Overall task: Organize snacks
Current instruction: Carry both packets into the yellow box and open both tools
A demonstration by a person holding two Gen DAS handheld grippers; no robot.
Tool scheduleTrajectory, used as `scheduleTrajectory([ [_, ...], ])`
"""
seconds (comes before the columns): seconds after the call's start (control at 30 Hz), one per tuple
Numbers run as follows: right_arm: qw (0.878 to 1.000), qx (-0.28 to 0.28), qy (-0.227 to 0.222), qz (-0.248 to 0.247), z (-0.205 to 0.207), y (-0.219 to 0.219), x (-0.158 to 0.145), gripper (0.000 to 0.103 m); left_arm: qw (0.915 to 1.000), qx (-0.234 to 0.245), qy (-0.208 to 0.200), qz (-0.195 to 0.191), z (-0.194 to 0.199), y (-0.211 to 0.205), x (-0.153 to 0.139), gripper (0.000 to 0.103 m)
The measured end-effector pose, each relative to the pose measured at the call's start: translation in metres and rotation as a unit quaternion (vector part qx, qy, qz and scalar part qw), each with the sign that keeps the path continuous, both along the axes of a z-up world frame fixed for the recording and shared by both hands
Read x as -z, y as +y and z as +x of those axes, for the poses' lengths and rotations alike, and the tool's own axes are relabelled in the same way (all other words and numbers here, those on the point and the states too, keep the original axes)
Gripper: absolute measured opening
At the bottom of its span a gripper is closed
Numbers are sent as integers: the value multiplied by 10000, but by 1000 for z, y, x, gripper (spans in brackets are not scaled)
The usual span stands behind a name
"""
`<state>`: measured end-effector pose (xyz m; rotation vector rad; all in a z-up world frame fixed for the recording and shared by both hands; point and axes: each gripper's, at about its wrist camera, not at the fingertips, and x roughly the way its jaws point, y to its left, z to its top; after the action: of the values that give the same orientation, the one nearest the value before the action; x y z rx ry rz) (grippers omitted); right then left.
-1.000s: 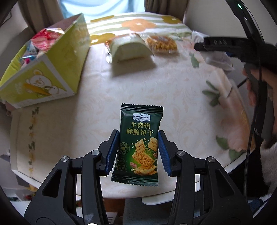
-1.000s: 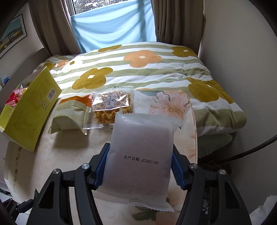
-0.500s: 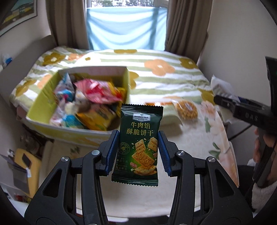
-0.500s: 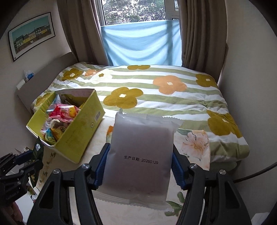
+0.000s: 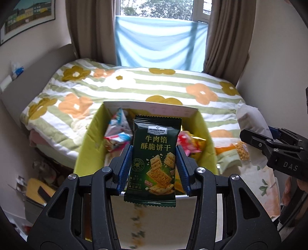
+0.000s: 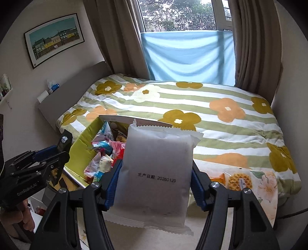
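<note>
We are holding a snack in each hand above a cream tabletop with a floral print at its edge, set right against a bed. Our left gripper is pinching a dark green cracker packet upright between its blue pads, and the packet is hanging in front of the open yellow-green box, which is sitting on the table and already holding a jumble of colourful wrapped snacks. Our right gripper is clamping a frosted white pouch printed with a date, held upright just to the right of that same box. Two more packs are lying on the table beyond the right gripper: a clear waffle pack and, just beside it, an orange-topped packet mostly hidden behind the gripper. The bed is wearing a green-and-white striped duvet with orange and mustard flowers. Behind it, brown curtains are framing a window with a pale blue cloth draped across its lower half, and a framed picture is hanging on the left wall.
</note>
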<state>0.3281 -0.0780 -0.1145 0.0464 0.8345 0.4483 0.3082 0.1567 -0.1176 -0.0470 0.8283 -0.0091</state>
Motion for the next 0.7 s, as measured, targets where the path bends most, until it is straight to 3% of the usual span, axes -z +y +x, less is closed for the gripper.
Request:
scheduleTrajectory([
  [0.2, 9997, -39, 228, 109, 20, 54, 7, 60, 9992, 93, 398, -18, 35, 52, 28, 41],
  [0.4, 9985, -93, 526, 108, 27, 91, 23, 60, 9967, 306, 752, 27, 62, 74, 56, 42],
  [0.47, 9978, -119, 652, 100, 30, 97, 29, 60, 9956, 374, 855, -29, 67, 77, 64, 60],
  [0.5, 9974, -130, 704, 98, 32, 98, 31, 60, 9953, 372, 896, 19, 69, 78, 68, 92],
  [0.53, 9971, -137, 747, 99, 34, 99, 33, 60, 9955, 333, 880, 102, 69, 79, 71, 103],
  [0.7, 9952, -298, 924, 74, 45, 105, 43, 60, 9950, 296, 937, 182, 60, 83, 77, 103],
])
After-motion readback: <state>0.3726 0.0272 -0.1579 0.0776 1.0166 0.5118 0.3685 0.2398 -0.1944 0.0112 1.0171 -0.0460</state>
